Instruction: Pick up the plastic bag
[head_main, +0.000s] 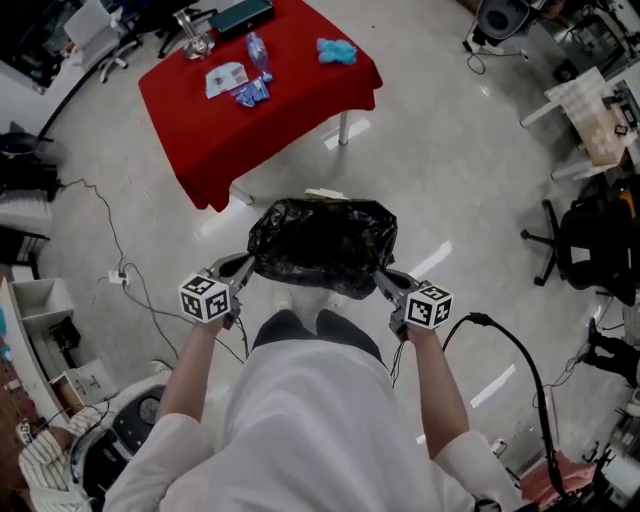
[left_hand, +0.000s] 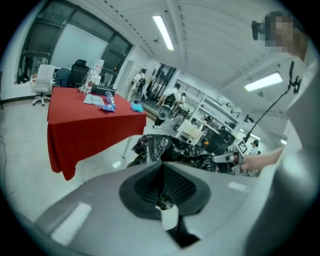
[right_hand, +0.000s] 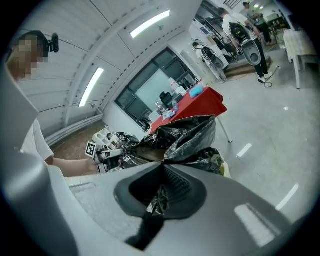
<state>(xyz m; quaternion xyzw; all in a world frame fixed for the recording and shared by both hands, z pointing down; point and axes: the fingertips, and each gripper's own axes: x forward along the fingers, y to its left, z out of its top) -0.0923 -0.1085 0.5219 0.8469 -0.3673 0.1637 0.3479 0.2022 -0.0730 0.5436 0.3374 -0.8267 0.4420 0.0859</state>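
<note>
Head view: I hold the black plastic bag (head_main: 322, 245) up, stretched between my left tool (head_main: 243, 268) and right tool (head_main: 385, 282), just ahead of both. A red table (head_main: 290, 110) stands beyond it.

Left gripper view: my left tool's jaws are pinched tight on the bag's edge.

Right gripper view: my right tool's jaws are clamped on crinkled bag film, with the bag bulging just ahead.

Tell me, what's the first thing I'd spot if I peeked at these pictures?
A big crinkly black plastic bag sits right in the middle, in front of the person. The left claw pinches one side and the right claw pinches the other. Beyond it stands a table under a bright red cloth, with a light blue lump near its far corner.
</note>
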